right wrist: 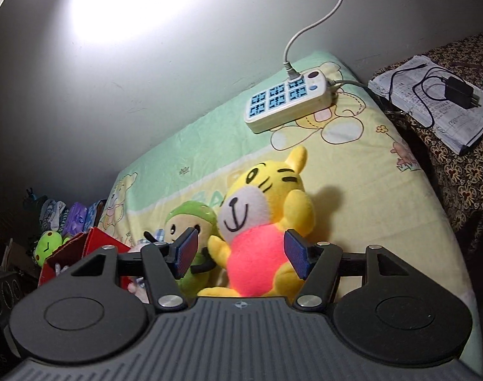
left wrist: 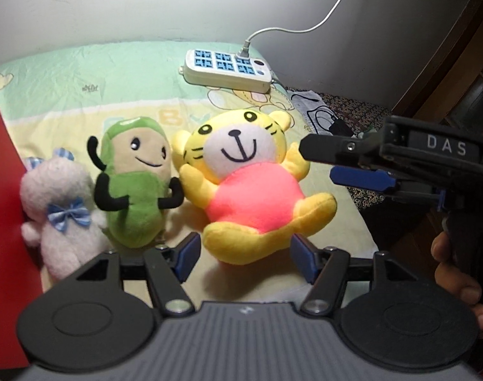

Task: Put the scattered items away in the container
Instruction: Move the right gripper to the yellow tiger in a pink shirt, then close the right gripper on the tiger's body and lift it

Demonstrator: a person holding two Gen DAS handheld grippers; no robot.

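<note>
Three plush toys lie in a row on the bed sheet (left wrist: 82,73): a pale pink one with a blue bow (left wrist: 60,209), a green one (left wrist: 136,184) and a yellow tiger with a pink belly (left wrist: 251,187). A red box (left wrist: 3,222) stands at the left, against the pink toy. My left gripper (left wrist: 246,257) is open just in front of the tiger's feet, its pads not touching the toy. My right gripper (left wrist: 340,163) hovers to the tiger's right, apart from it. In the right wrist view that gripper (right wrist: 241,254) is open, framing the tiger (right wrist: 257,222), with the green toy (right wrist: 187,219) and red box (right wrist: 92,241) to the left.
A white power strip (left wrist: 227,70) with a plugged cable lies at the back of the bed by the wall. Right of the bed, papers with a black charger (right wrist: 432,101) sit on a patterned cloth. More toys (right wrist: 47,247) are piled beyond the red box. A hand (left wrist: 454,273) holds the right gripper.
</note>
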